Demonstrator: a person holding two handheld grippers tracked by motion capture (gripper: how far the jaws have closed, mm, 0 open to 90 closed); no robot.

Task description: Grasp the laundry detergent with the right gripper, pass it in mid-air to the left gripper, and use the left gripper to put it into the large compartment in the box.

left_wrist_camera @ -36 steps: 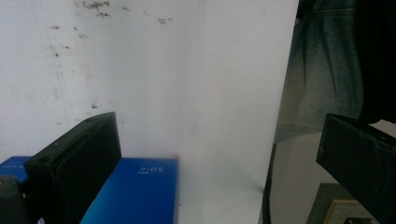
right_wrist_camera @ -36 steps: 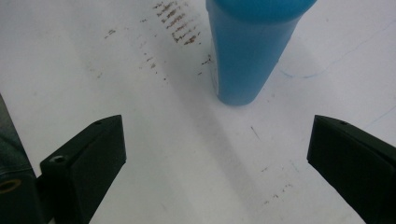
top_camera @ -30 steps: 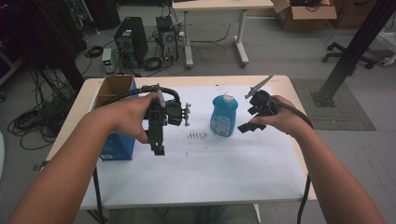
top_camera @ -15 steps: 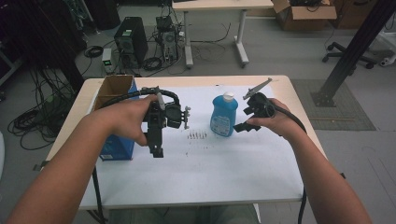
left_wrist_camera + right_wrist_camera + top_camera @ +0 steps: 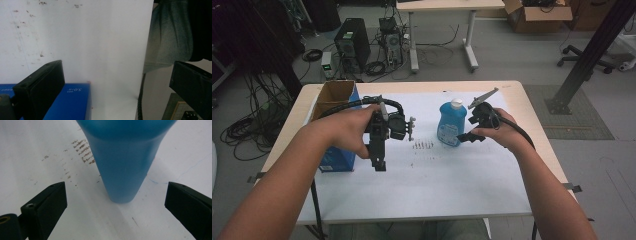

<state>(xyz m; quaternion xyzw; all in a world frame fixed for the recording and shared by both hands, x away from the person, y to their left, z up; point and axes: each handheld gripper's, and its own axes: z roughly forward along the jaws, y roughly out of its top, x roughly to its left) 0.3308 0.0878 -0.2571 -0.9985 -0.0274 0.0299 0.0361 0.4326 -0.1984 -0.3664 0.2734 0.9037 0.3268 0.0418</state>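
Bottle (image 5: 451,125) stands upright on the white tabletop (image 5: 452,185), just in front of the right gripper (image 5: 468,131). Its fingers (image 5: 45,207) are wide apart. Slide in low and straight, one finger each side, then squeeze gently. The left gripper (image 5: 379,162) is wide too, holding nothing.

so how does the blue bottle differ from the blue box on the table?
The blue bottle is a rounded, waisted container with a white cap; the blue box is a straight-sided carton, open at the top with a brown inside. The bottle stands mid-table on the white sheet, lined up between the right gripper's open fingers; the box sits at the table's left edge, beside the left gripper. Both are blue, upright and not held.
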